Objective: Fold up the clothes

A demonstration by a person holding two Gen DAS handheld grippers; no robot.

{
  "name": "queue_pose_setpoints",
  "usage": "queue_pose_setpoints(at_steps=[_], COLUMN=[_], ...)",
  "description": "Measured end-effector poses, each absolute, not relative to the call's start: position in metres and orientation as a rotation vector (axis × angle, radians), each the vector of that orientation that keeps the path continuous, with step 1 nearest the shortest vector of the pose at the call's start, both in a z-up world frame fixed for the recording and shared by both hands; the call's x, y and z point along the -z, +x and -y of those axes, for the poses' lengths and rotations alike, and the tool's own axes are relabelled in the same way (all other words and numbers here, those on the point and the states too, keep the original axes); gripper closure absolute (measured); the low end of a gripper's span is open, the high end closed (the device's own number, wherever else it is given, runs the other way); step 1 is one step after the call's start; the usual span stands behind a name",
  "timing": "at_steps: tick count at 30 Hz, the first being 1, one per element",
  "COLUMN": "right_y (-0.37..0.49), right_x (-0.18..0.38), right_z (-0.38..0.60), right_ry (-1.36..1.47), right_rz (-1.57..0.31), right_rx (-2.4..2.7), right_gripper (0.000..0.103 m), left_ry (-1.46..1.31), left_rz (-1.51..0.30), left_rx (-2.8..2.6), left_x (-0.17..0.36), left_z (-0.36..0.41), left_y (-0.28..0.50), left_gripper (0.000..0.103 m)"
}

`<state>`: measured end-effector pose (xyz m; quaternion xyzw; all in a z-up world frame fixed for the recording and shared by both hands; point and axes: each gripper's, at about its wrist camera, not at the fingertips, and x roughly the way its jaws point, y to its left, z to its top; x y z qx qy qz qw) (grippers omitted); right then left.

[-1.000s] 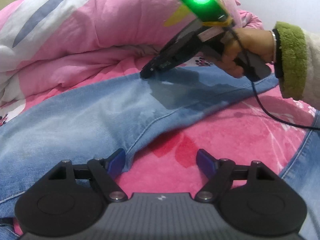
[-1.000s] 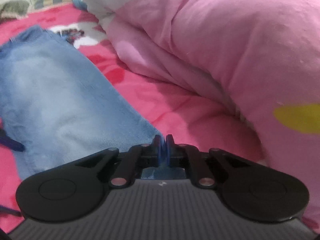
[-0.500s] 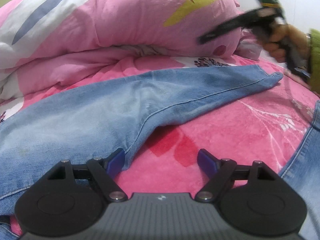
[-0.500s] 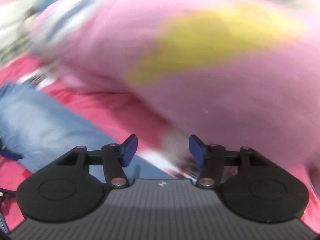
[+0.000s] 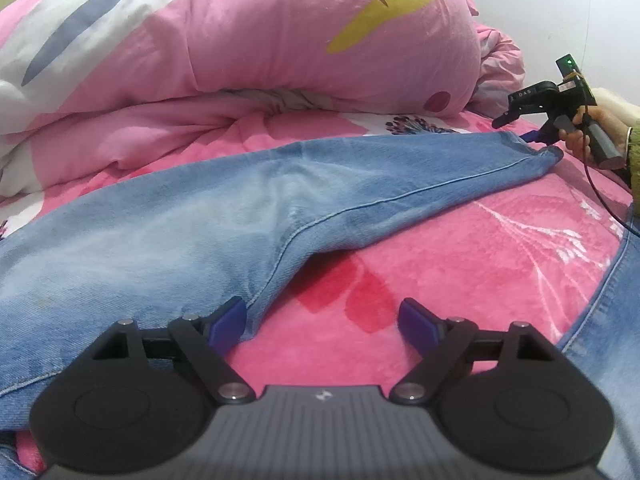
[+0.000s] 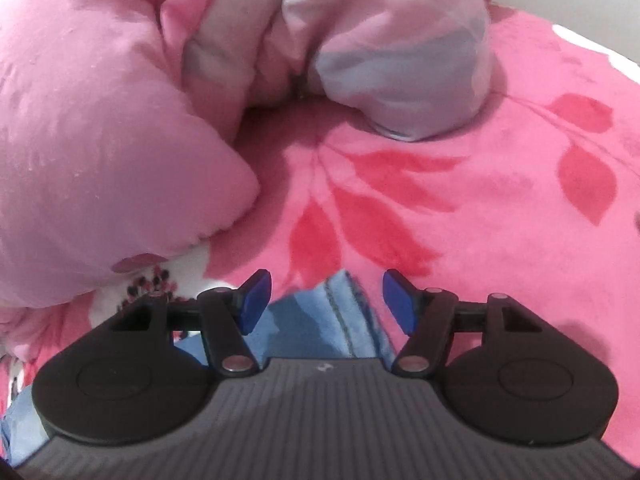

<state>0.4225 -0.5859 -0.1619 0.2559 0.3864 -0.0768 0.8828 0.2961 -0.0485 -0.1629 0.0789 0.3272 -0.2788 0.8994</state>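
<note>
**Jeans spread on the bed, both grippers spread and empty**

The jeans (image 5: 224,216) lie across the pink blanket (image 5: 500,256) of the bed, one leg running from the crotch out to its hem, flat enough to serve as the base for a fold. Behind the jeans a bunched pink duvet (image 5: 248,40) is heaped, well clear of the working area.

The left gripper (image 5: 322,322) sits low at the crotch of the jeans, fingers spread wide, its left pad (image 5: 229,320) touching the denim edge and the rest over bare blanket; it pinches nothing. It looks parked there to take the inseam next.

At the far hem of the jeans the right gripper (image 6: 326,302) is held by the person's hand (image 5: 592,128), jaws apart, with the hem corner lying just below and between its pads but not pinched.

A second ago this gripper was pressed together on the denim further up the leg; half a second ago it had opened and was swinging away in the air. The left gripper has not shifted.
</note>
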Motion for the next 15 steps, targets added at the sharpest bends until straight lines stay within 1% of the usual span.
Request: queue_pose_setpoints(at_steps=[2,3,4,5,6,11,15], right_y=[0.426,0.429,0.429,0.43,0.43,0.433,0.444], right_x=[0.162,0.162,0.162,0.161,0.16,0.157,0.165], right_z=[0.571,0.562,0.555,0.548,0.541,0.531,0.531], right_ry=[0.453,0.4,0.36,0.319,0.281,0.192,0.159], right_rz=[-0.828,-0.846,-0.843,-0.84,-0.833,-0.725,-0.708], right_rx=[0.143,0.133,0.128,0.124,0.121,0.172,0.204], right_gripper=[0.051,0.066,0.075,0.079,0.085,0.086,0.086], left_ry=[0.162,0.162,0.16,0.159,0.158,0.155,0.156], left_rz=[-0.677,-0.677,-0.677,-0.677,-0.677,-0.675,-0.675], left_rx=[0.577,0.577,0.577,0.578,0.578,0.577,0.577], left_x=[0.163,0.163,0.163,0.163,0.163,0.162,0.163], left_z=[0.049,0.049,0.049,0.049,0.049,0.048,0.048], left_y=[0.296,0.296,0.296,0.296,0.296,0.296,0.296], left_gripper=[0.018,0.018,0.018,0.018,0.018,0.018,0.018])
